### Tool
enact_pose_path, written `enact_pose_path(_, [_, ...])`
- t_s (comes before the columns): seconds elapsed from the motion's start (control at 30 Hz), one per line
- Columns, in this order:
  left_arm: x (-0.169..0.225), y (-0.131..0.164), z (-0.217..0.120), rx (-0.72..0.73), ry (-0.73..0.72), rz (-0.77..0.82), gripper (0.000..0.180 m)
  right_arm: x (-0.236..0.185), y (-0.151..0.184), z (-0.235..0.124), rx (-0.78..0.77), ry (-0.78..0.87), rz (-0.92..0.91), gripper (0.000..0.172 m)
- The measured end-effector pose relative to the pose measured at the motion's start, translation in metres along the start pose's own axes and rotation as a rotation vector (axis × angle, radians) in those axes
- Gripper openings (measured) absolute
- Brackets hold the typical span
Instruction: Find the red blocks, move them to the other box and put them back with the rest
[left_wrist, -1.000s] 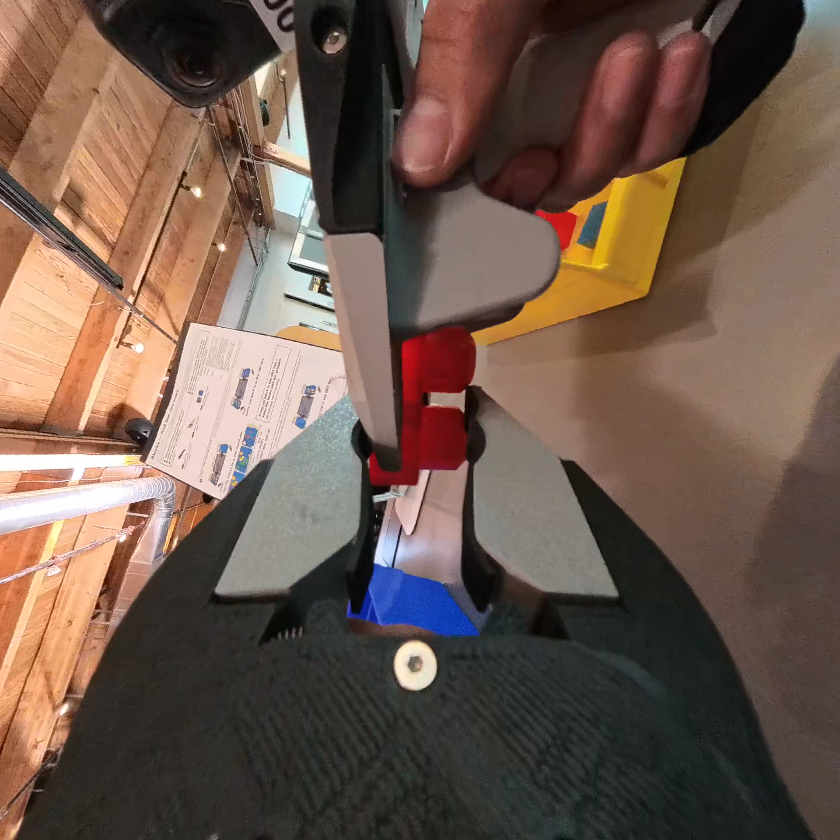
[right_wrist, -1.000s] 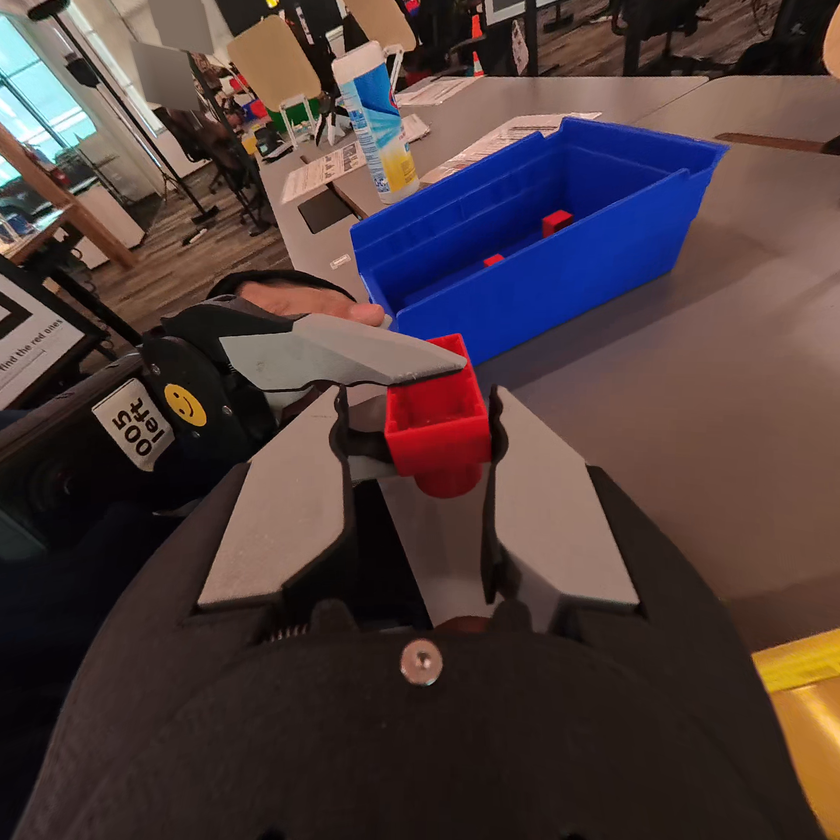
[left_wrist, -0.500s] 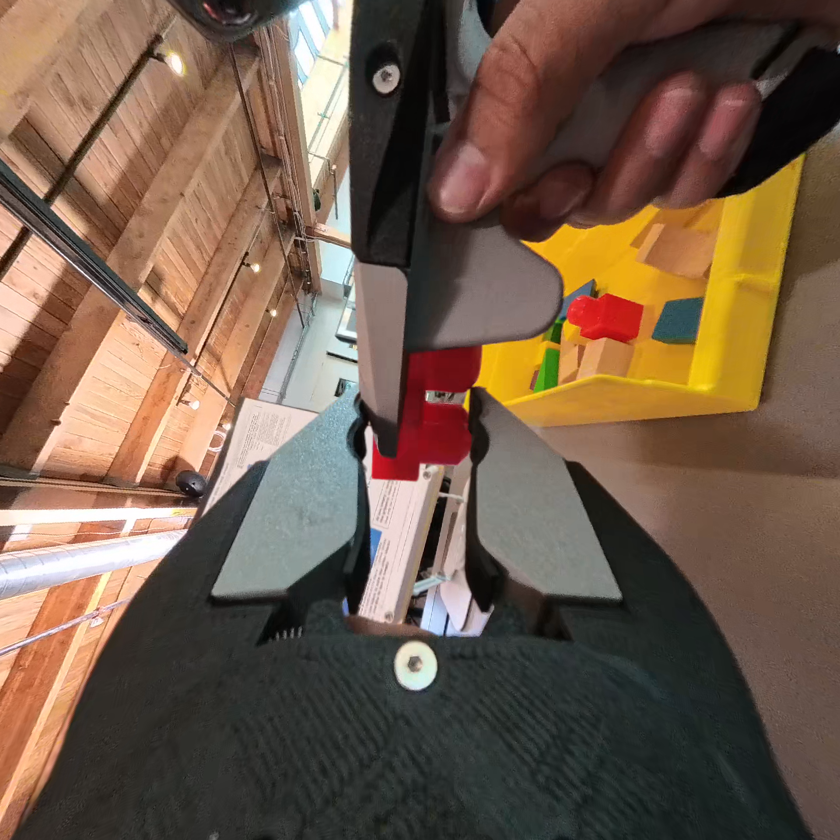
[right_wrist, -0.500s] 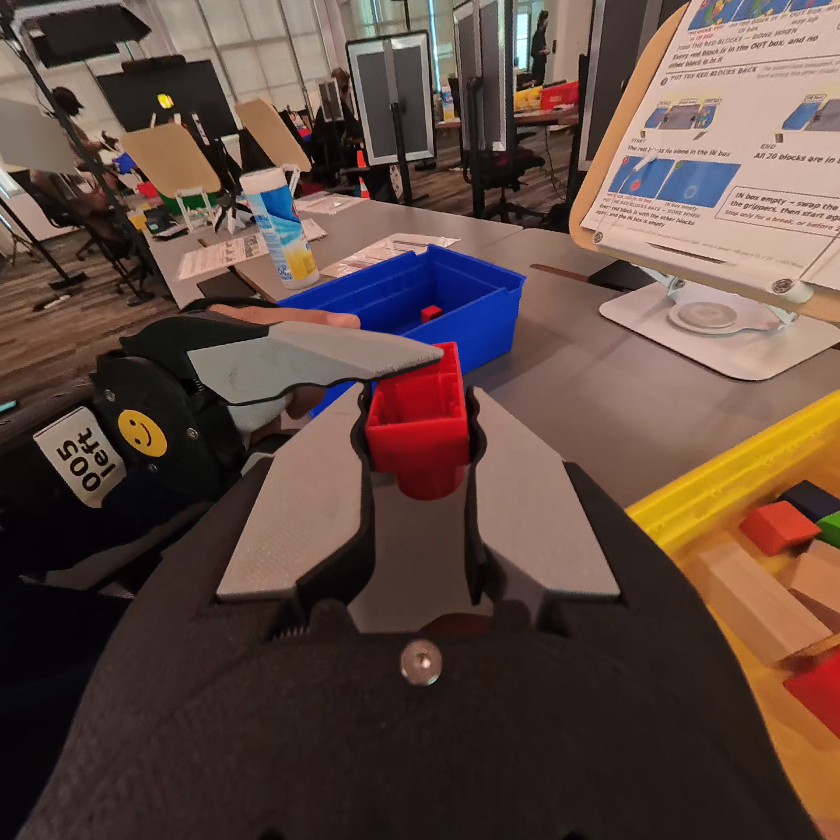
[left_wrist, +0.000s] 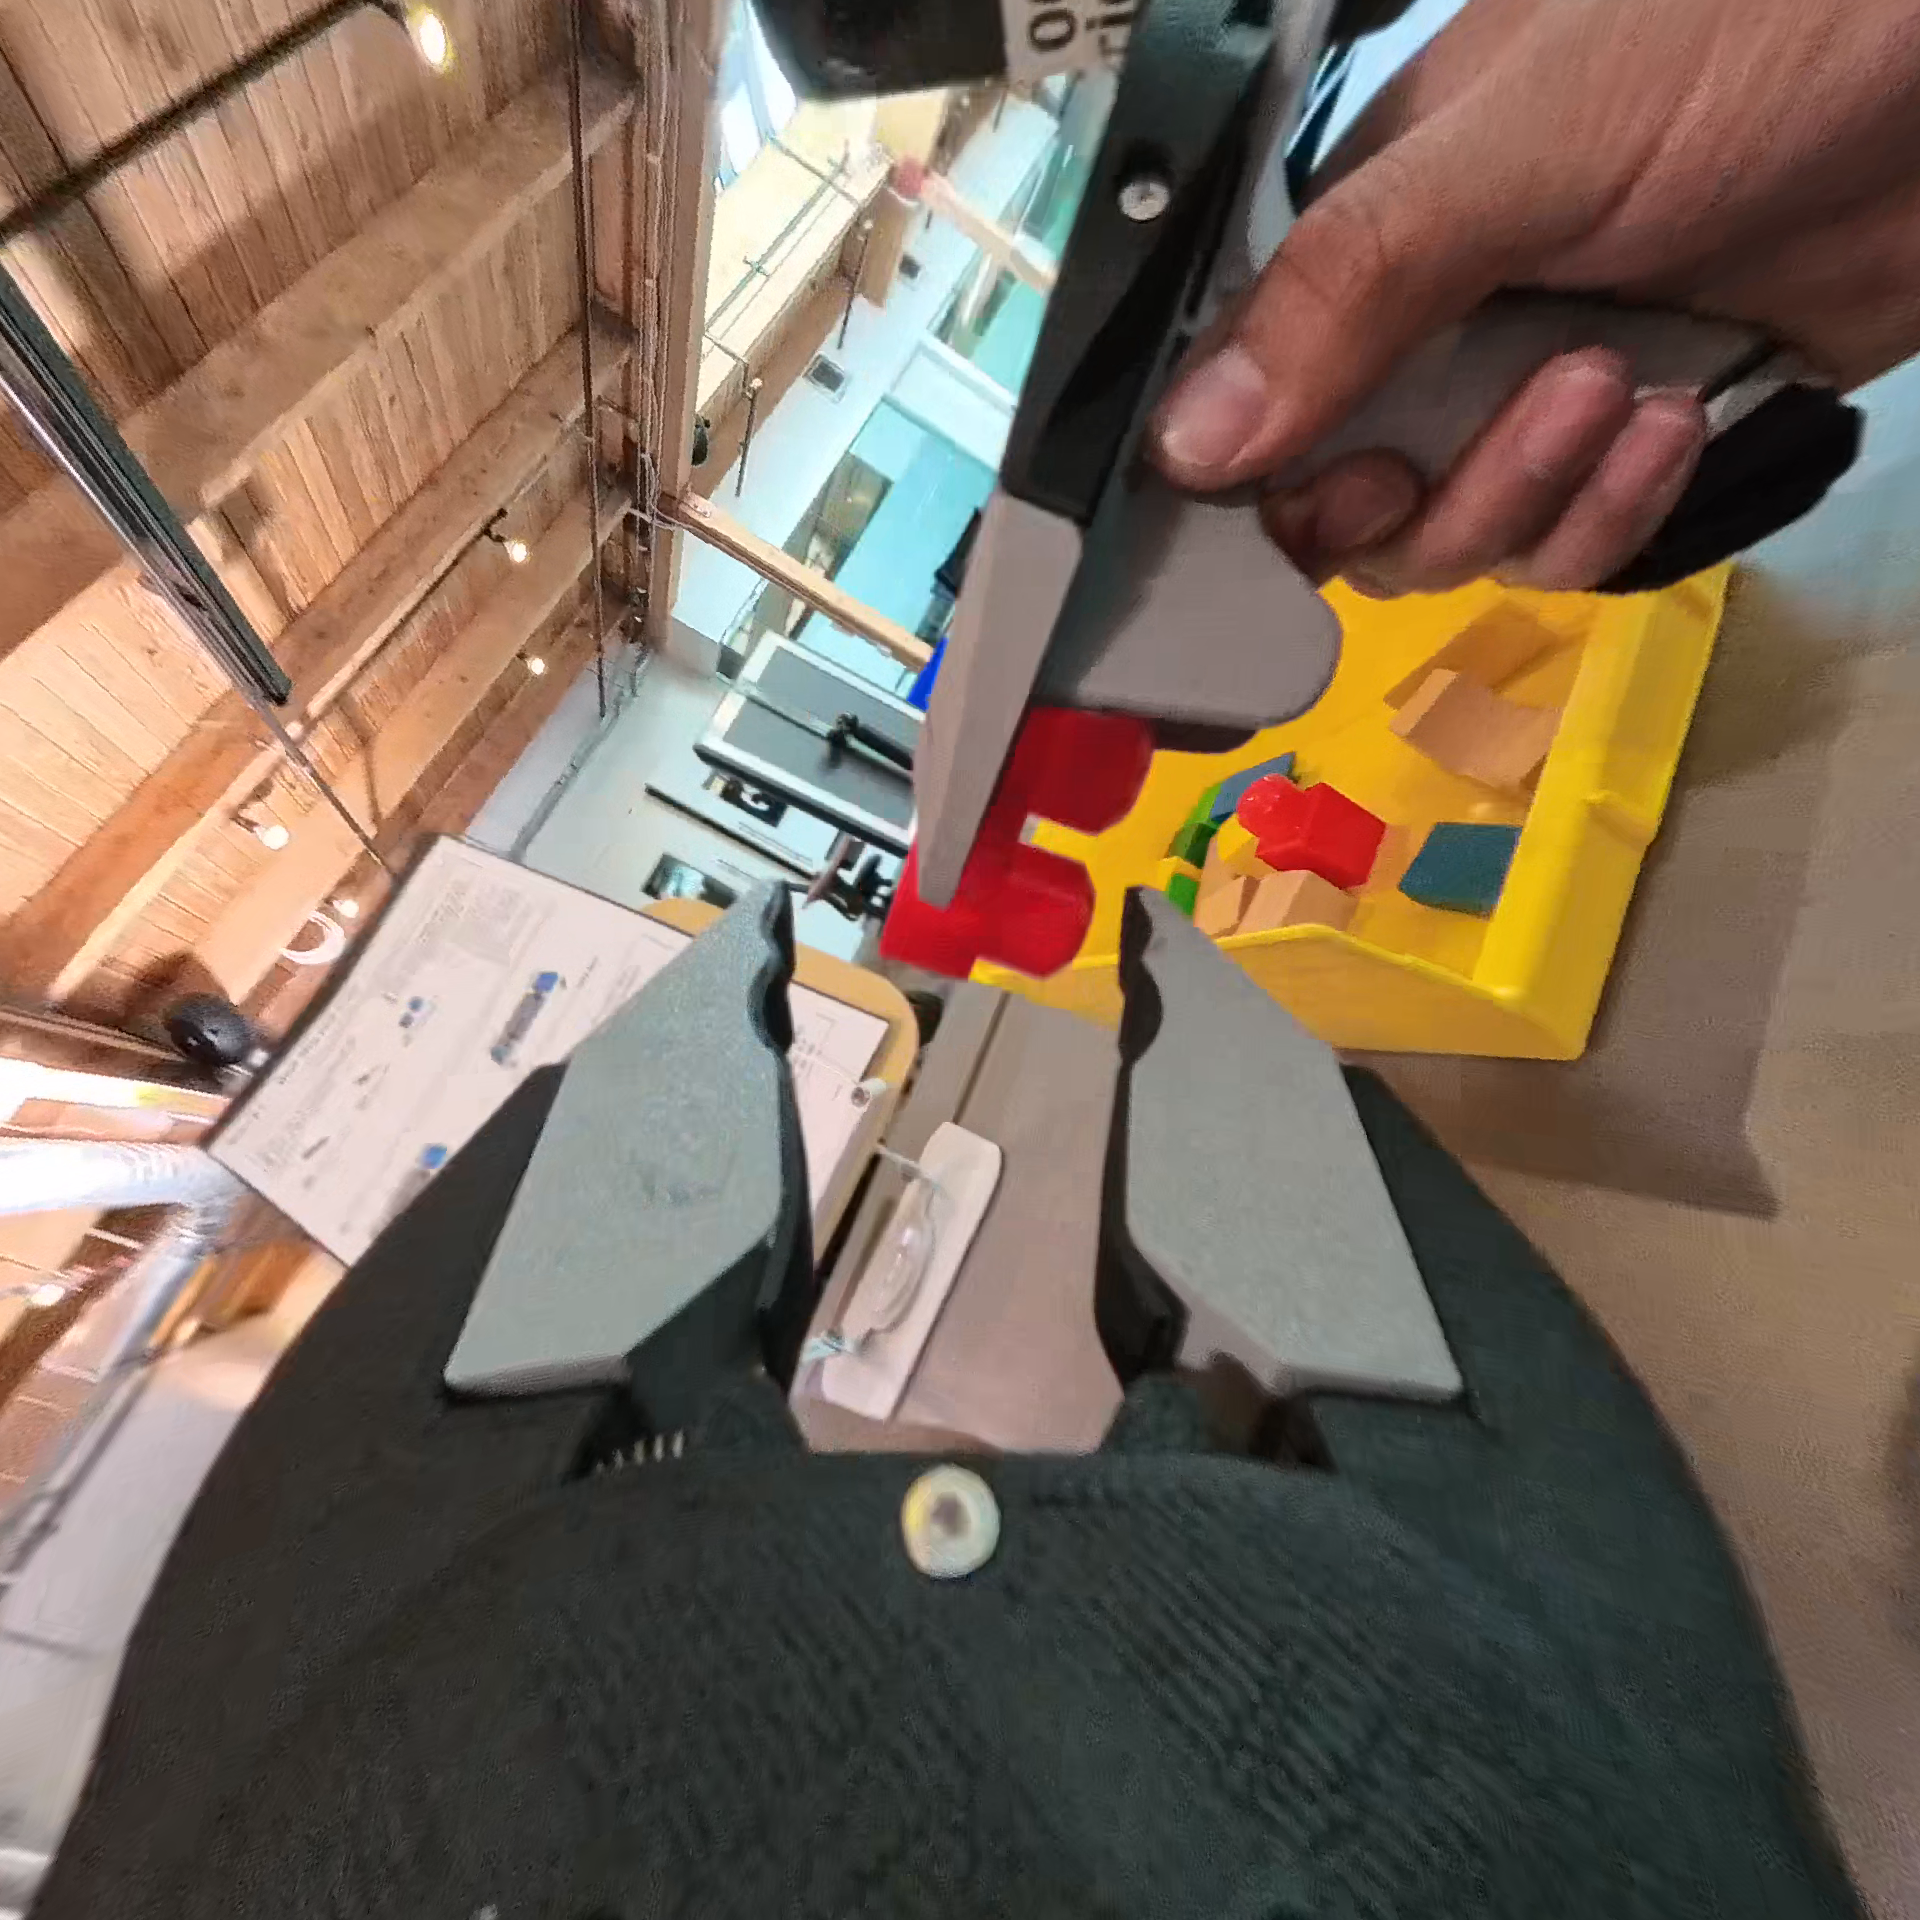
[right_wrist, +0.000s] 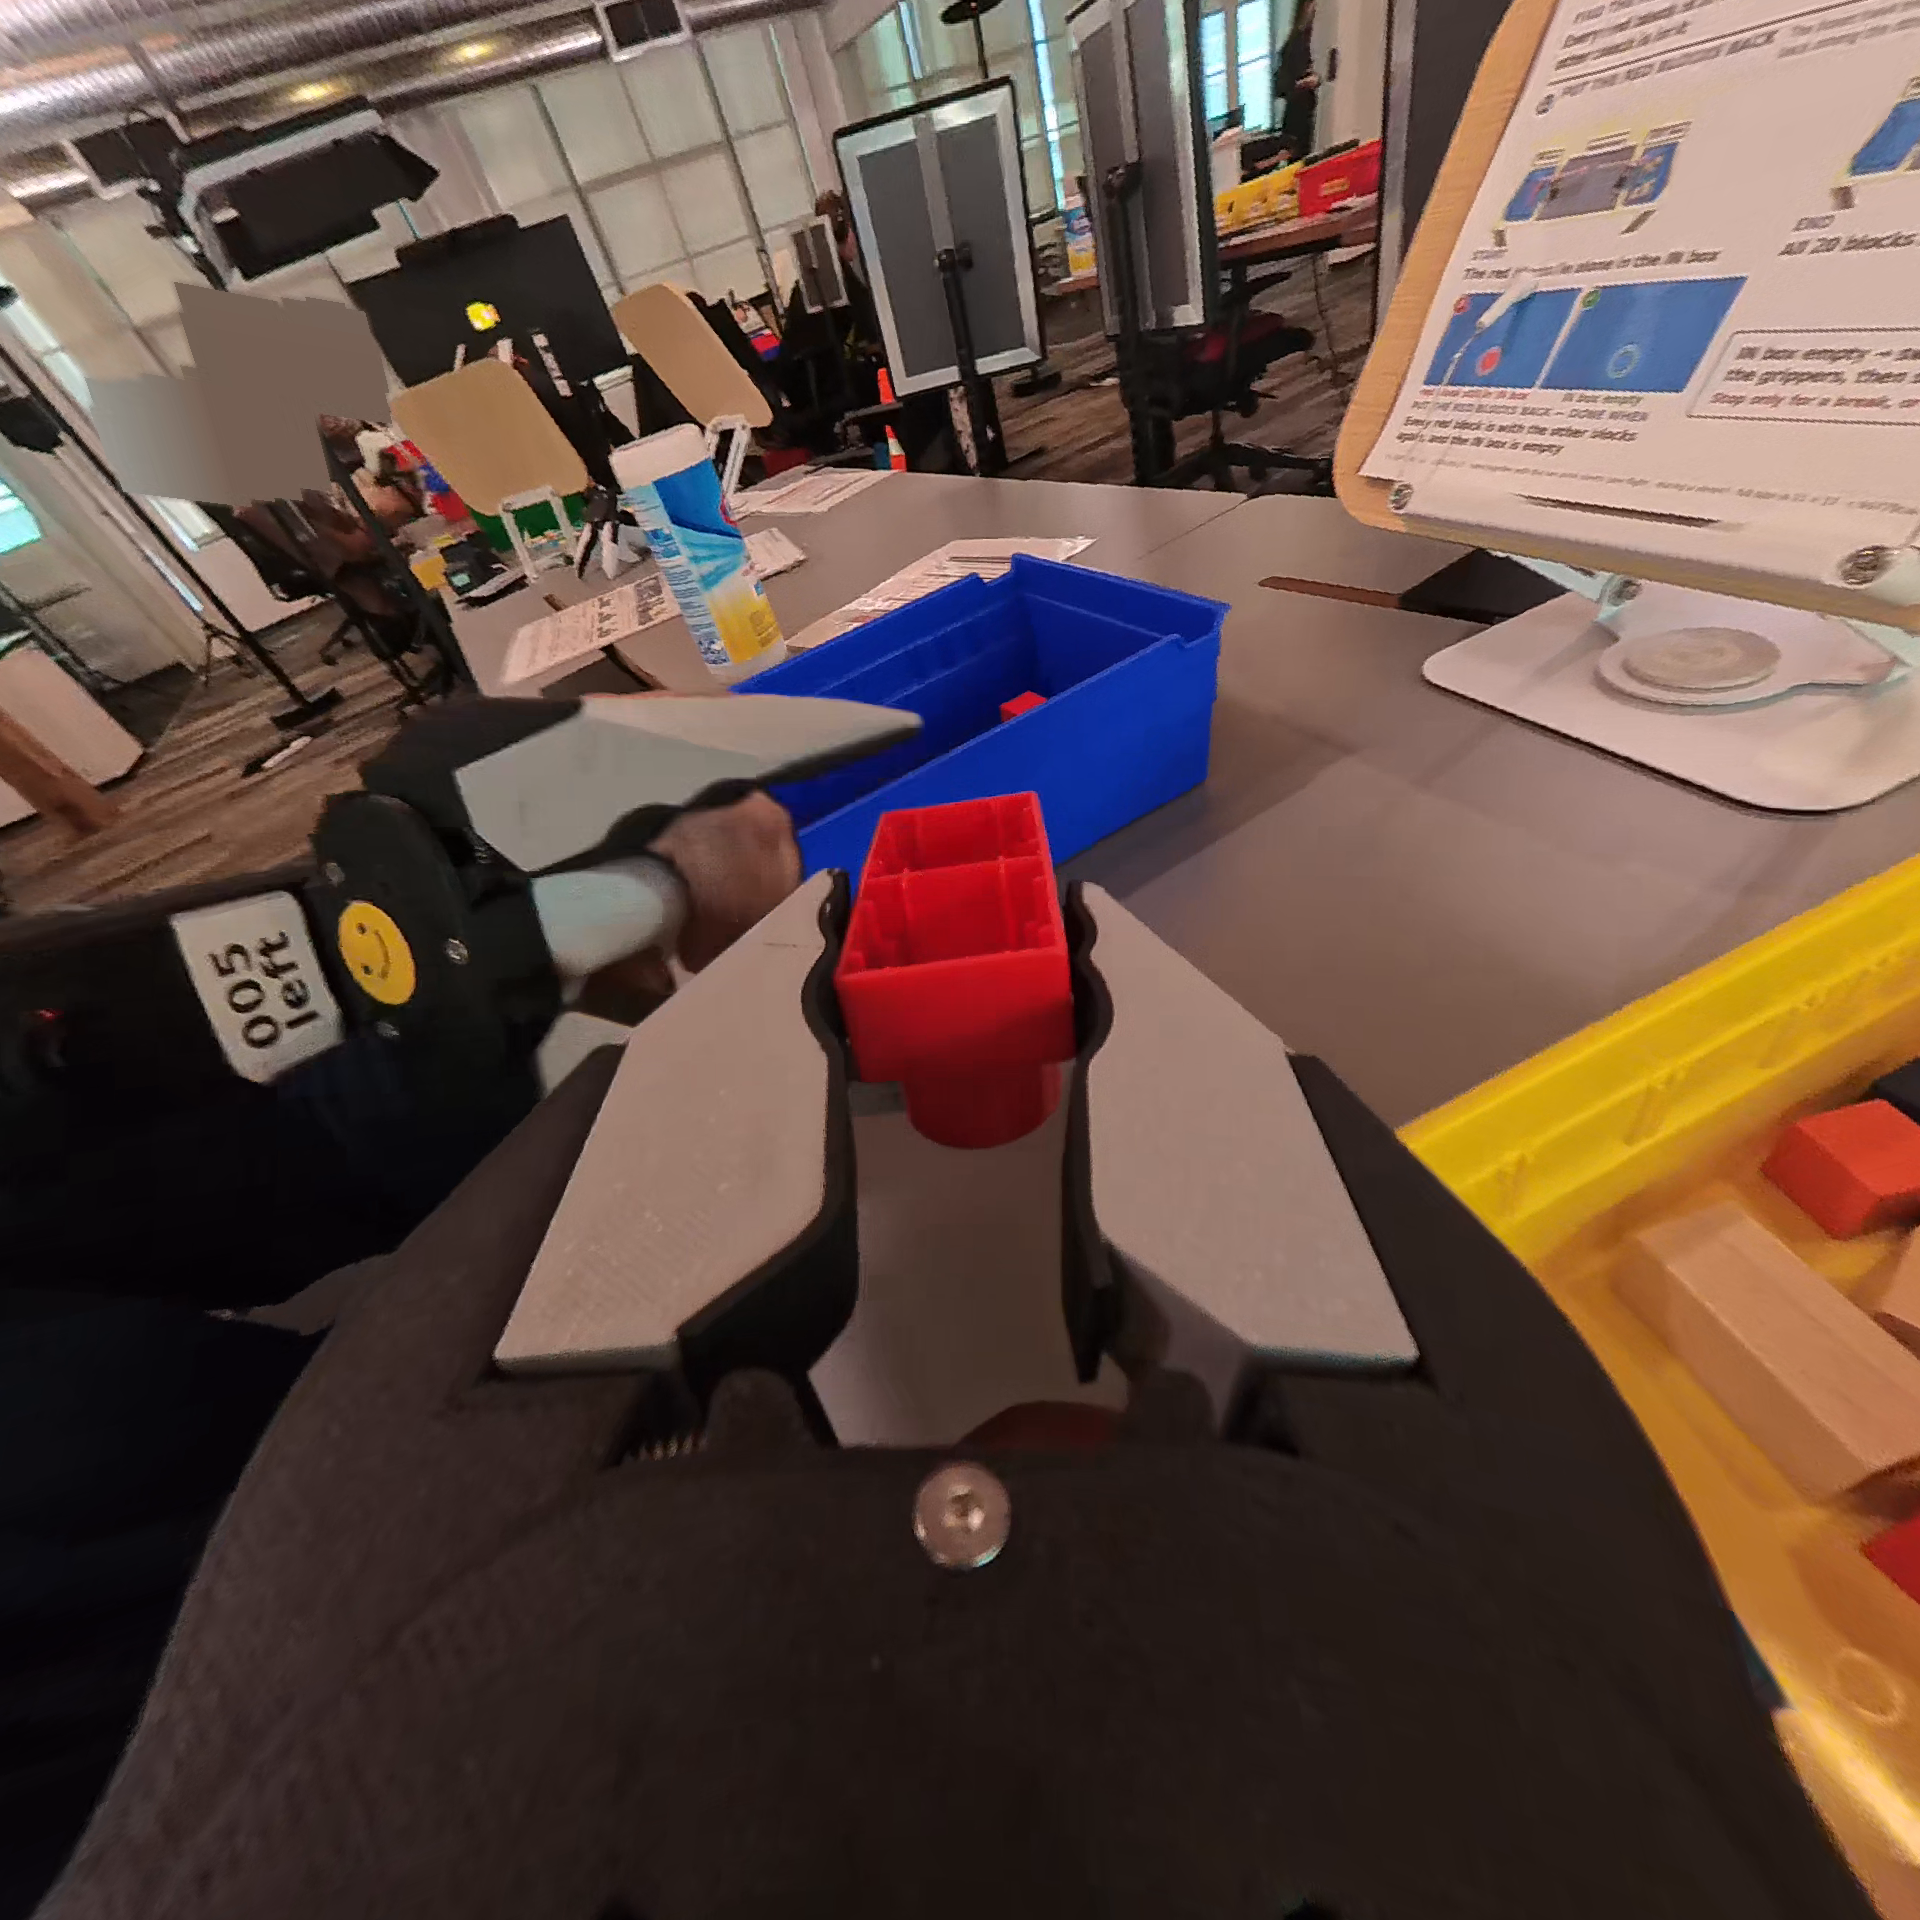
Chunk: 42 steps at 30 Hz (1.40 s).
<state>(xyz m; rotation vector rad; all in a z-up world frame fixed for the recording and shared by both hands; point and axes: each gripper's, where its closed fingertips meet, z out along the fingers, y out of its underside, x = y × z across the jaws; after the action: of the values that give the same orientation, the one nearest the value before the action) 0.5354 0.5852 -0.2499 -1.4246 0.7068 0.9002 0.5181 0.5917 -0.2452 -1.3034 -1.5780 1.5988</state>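
My right gripper (right_wrist: 954, 896) is shut on a red studded block (right_wrist: 956, 966), with both pads pressed on its sides, above the grey table. The same block (left_wrist: 1023, 862) shows in the left wrist view, clamped between the right gripper's fingers (left_wrist: 982, 717). My left gripper (left_wrist: 956, 930) is open just below that block, its pads apart from it. In the right wrist view one of its fingers (right_wrist: 675, 758) stands off to the left. The yellow box (left_wrist: 1455, 992) holds mixed wooden blocks and a red studded block (left_wrist: 1314, 831). The blue box (right_wrist: 1101, 748) holds a small red block (right_wrist: 1023, 707).
The yellow box's rim (right_wrist: 1579, 1081) lies right of my right gripper. An instruction sheet on a stand (right_wrist: 1662, 312) with a white base (right_wrist: 1683, 717) is at the far right. A wipes canister (right_wrist: 707, 561) stands behind the blue box. A person's hand (left_wrist: 1507, 312) holds the right gripper.
The red block passed from left to right: the right pads closed on it, then the left gripper opened and let go. Both grippers moved towards the yellow box.
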Motion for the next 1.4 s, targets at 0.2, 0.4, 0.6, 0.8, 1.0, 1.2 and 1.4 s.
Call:
enact_pose_path(0.2, [-0.061, 0.078, -0.061, -0.222, -0.02, -0.567, 0.064, 0.108, -0.021, -0.079, 0.062, 0.532, -0.106, 0.038])
enact_pose_path(0.4, [-0.089, 0.234, -0.148, -0.658, -0.151, -0.874, 0.07, 0.191, 0.086, -0.083, -0.402, 0.696, 0.053, 0.042])
enact_pose_path(0.6, [-0.091, 0.299, -0.173, -0.893, -0.126, -0.858, 0.065, 0.174, 0.074, -0.063, -0.429, 0.707, -0.058, 0.053])
enact_pose_path(0.8, [-0.045, 0.357, -0.173, -1.236, 0.123, -0.858, 0.05, 0.149, 0.046, -0.065, -0.329, 0.658, -0.09, 0.053])
enact_pose_path(1.0, [-0.022, 0.372, -0.167, -1.297, 0.212, -0.909, 0.022, 0.127, 0.028, -0.072, -0.265, 0.622, -0.13, 0.053])
enact_pose_path(1.2, [-0.019, 0.367, -0.169, -1.298, 0.237, -0.931, 0.021, 0.114, 0.018, -0.076, -0.216, 0.569, -0.115, 0.052])
enact_pose_path(1.4, [-0.09, 0.302, -0.118, -0.777, -0.018, -0.655, 0.02, 0.079, 0.012, -0.056, -0.176, 0.41, -0.106, 0.052])
